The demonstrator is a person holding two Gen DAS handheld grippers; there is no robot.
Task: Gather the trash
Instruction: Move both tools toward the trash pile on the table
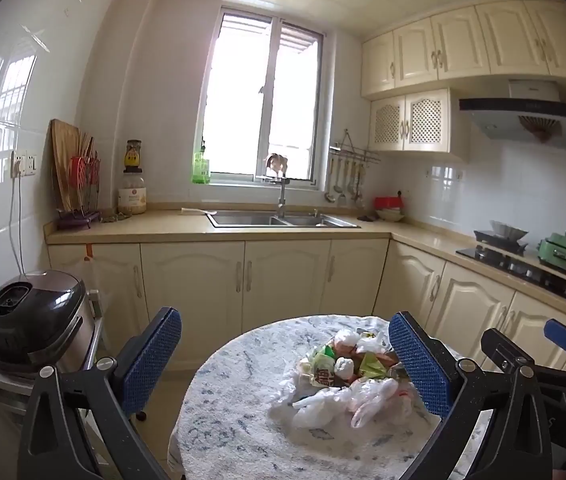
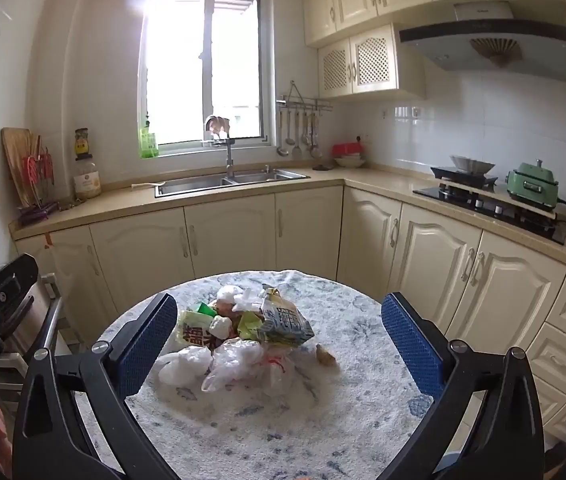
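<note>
- We see the trash heap (image 2: 239,340) lying on the round worktop (image 2: 323,420), a little toward 11 o'clock of its middle in the right wrist view; in the left wrist view the heap (image 1: 351,376) sits toward 3 o'clock.
- We make out crumpled clear plastic bags (image 2: 243,368) in front, green and yellow snack wrappers (image 2: 195,330) behind them, and a larger printed packet (image 2: 285,322) leaning at the heap's 2 o'clock side.
- One small brown scrap (image 2: 325,356) lies apart, just beside the heap at its 3 o'clock.
- We judge the task not yet begun: nothing is lifted, and no bin or open bag shows.
- Our right hand-held gripper (image 2: 279,344) is spread wide, holding nothing, with the heap between its blue pads.
- Our left hand-held gripper (image 1: 283,360) is likewise spread and empty.
- Beyond, at 12 o'clock, stands the sink (image 2: 231,182) under a window (image 2: 203,68).
</note>
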